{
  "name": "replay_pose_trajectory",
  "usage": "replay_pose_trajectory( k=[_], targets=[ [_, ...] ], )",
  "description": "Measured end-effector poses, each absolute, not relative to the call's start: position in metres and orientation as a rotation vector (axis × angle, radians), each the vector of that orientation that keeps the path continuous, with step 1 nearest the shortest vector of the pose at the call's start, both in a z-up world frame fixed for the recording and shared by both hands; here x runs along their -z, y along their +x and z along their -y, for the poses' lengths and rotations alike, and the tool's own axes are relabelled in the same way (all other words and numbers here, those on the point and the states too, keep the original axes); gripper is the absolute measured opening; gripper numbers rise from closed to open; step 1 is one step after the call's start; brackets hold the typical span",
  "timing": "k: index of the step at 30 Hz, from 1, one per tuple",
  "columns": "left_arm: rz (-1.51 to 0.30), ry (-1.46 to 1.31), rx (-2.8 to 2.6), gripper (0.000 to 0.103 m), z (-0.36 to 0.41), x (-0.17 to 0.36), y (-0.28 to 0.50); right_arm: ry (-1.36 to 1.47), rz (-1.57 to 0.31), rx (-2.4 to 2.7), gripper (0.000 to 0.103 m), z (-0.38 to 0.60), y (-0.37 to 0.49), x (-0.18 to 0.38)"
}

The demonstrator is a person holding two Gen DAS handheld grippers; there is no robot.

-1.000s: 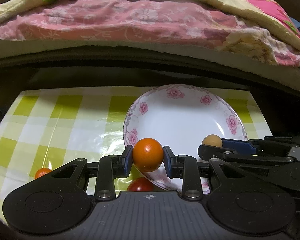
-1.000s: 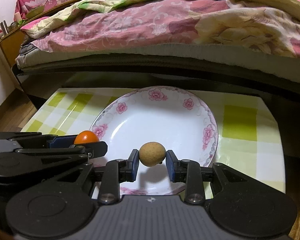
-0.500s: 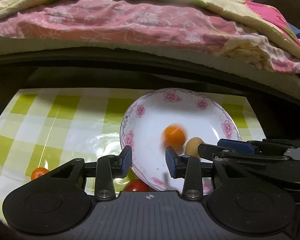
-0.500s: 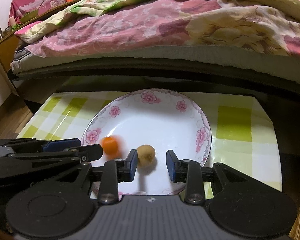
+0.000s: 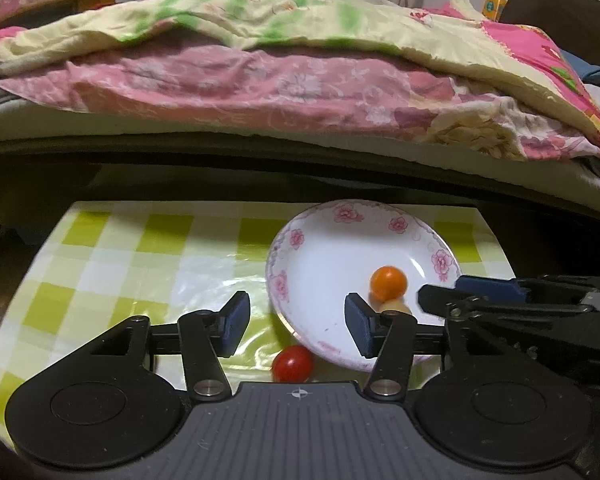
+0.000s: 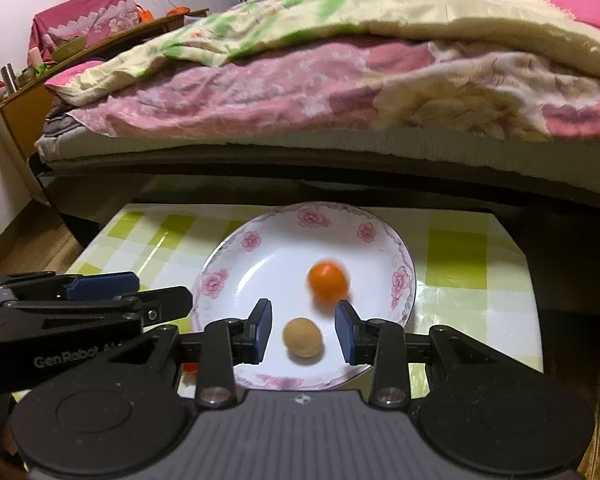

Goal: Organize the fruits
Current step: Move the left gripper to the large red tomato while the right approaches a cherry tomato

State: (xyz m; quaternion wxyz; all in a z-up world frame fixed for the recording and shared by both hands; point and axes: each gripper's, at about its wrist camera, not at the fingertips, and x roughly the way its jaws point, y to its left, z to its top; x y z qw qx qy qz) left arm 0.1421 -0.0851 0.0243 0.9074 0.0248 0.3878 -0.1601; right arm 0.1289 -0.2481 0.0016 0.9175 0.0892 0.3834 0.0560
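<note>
A white plate with pink flowers point(image 5: 324, 240) point(image 6: 276, 256) sits on a green-checked tablecloth. An orange fruit point(image 5: 388, 282) point(image 6: 328, 280) and a small tan fruit point(image 6: 302, 337) point(image 5: 394, 305) lie in the plate, side by side. A red tomato point(image 5: 293, 364) lies on the cloth just outside the plate's near rim. My left gripper point(image 5: 298, 326) is open and empty above the plate's near left rim. My right gripper point(image 6: 303, 330) is open and empty, its jaws either side of the tan fruit.
A bed with pink and yellow quilts point(image 5: 300, 80) overhangs the far edge of the low table. The checked cloth point(image 5: 120, 260) stretches to the left of the plate. A wooden shelf with clutter point(image 6: 52, 60) stands at far left.
Both grippers opened and let go: the orange fruit and the tan fruit dropped into the plate and rolled. Both grippers pulled back and up.
</note>
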Motion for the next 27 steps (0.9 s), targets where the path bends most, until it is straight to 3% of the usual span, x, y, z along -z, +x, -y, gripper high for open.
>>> replay_pose_trajectory(
  k=[13,27],
  targets=[
    [-0.812,0.022,0.282,0.061,0.041,-0.033,0.102,0.217,-0.797,-0.114,0.037,0.244,0.083,-0.015],
    [-0.861,0.004,0.265,0.063,0.009,-0.021,0.085,0.140,-0.884,-0.226,0.038,0.202,0.057,0.007]
  ],
)
